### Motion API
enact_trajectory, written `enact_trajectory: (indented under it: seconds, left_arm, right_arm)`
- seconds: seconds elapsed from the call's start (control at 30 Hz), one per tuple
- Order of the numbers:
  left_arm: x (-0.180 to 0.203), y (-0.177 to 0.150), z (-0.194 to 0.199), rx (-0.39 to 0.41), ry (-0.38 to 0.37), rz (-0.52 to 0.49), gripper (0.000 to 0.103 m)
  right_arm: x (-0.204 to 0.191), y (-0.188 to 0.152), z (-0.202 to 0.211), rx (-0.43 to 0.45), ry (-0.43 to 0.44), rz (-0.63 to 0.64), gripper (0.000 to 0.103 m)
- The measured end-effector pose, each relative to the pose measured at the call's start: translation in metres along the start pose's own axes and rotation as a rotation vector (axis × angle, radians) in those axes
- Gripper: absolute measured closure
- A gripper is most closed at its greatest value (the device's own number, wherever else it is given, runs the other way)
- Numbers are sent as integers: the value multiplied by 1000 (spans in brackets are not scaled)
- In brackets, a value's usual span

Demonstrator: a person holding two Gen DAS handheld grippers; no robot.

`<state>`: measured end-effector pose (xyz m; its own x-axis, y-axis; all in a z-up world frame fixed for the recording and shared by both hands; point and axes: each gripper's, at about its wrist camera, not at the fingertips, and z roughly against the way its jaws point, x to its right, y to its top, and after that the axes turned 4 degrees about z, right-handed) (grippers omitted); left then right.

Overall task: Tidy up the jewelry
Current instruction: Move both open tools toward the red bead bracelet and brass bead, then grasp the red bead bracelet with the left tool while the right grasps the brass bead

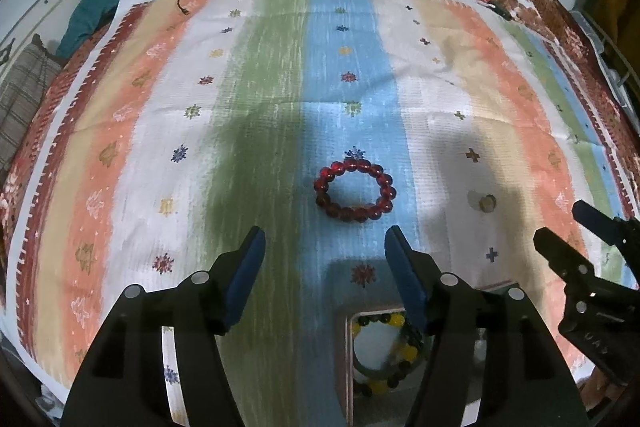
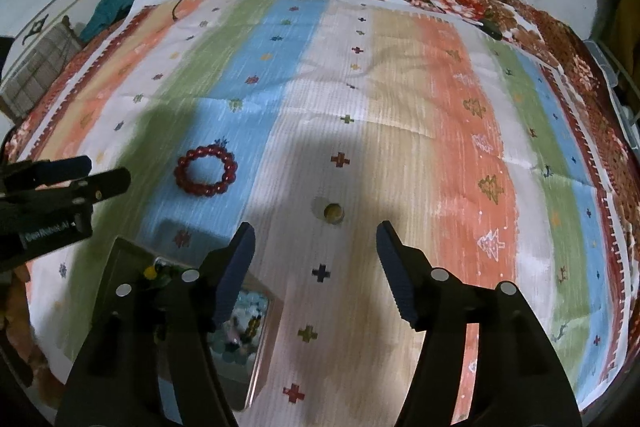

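Red bead bracelet [image 1: 355, 191] flat on blue stripe of striped cloth [image 1: 260, 107], dead ahead of my left gripper [image 1: 325, 241], jaws spread, empty; small ring [image 2: 333, 213] ahead of my right gripper [image 2: 316, 237], jaws spread, empty; jewelry box [image 1: 348, 347] below, near.

Bracelet [image 1: 355, 191] on cloth [image 1: 260, 99] — ring [image 1: 487, 203] rightward

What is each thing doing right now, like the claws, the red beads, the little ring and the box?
Left claw: open, empty, above the cloth.
Right claw: open, empty.
Red bead bracelet: lying flat on the blue stripe, untouched.
Small ring: lying loose on the cloth, untouched.
Jewelry box: open, beaded bracelets inside.
Striped cloth: spread flat, slightly creased.
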<state>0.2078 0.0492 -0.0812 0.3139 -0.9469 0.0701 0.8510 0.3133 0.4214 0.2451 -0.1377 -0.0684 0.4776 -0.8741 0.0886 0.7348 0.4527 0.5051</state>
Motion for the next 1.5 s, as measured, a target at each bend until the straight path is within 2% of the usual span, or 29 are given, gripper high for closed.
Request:
enact_trajectory:
  seconds: [0.23,0.97,1.07,1.33,1.4,1.5]
  left_arm:
    - [-3,9,-18,-27,2,-1,37]
    - [-6,30,-71,-109,7,-16,39]
    - [-6,33,-81,-131,3,-30,42]
    - [-7,36,-100,-165,-10,-41,49]
    - [-6,38,-104,-169,-12,-44,49]
    - [-5,39,-110,-174,-19,-49,61]
  right_arm:
    - [8,6,-21,-41,15,-13,40]
    - [15,15,-72,-136,30,-12,40]
    - [16,17,-77,-137,16,-15,40]
    - [15,20,-98,-182,41,-17,40]
    - [16,20,-103,-194,48,-28,43]
    - [19,19,-111,-217,59,-38,48]
